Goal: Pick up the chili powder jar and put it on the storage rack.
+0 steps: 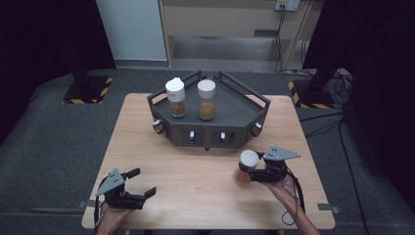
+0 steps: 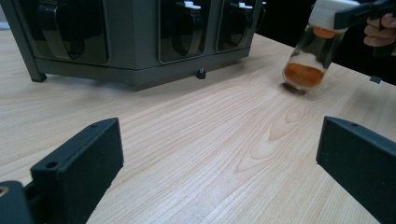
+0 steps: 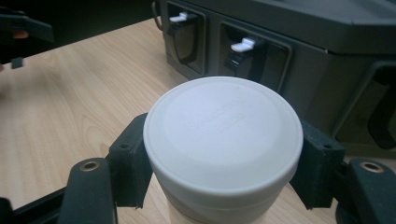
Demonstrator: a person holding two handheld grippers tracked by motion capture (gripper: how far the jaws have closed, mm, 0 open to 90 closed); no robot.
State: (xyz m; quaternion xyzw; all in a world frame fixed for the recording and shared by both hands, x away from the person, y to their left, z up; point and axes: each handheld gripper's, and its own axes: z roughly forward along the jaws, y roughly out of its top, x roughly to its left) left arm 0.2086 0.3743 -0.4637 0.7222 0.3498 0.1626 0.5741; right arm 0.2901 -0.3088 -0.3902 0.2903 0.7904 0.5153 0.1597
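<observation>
Setting: dark floor around a pale wooden bench [image 1: 147, 147].
Held jar: spice jar [image 1: 246, 167], tilted, near the bench's right front, its white cap clamped by the right tool [image 1: 255, 169].
Progress: seemingly two of three jars racked.
Count: two jars [image 1: 175, 97] [image 1: 206, 99] standing on the dark rack [image 1: 235, 105].
Left tool [image 1: 139, 182]: jaws apart, empty.

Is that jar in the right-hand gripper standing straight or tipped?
Tipped. The jar leans, white cap toward the right gripper clamping it, orange powder sloped at its base.
</observation>
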